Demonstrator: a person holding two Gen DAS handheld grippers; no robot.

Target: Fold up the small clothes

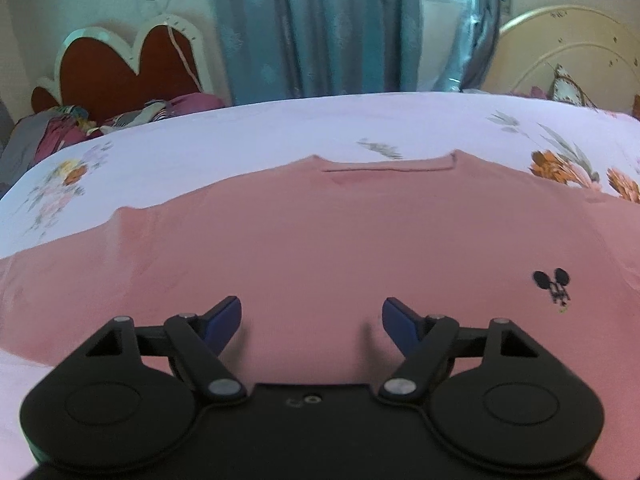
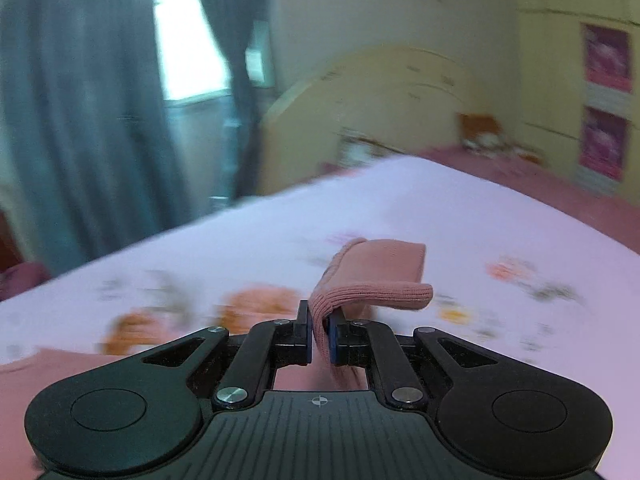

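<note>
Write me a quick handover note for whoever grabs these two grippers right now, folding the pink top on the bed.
Left gripper: jaws open, nothing between them, hovering over the middle of the pink top.
Right gripper: jaws shut on a ribbed cuff of the top, lifted above the bedsheet.
The top lies spread flat on the sheet, collar on the far side, small mouse print to the right in the left wrist view.
Done: one cuff gripped and raised. No fold is visible yet.
Left: probably bring that sleeve in over the body, then the other side, then fold the top up.
</note>
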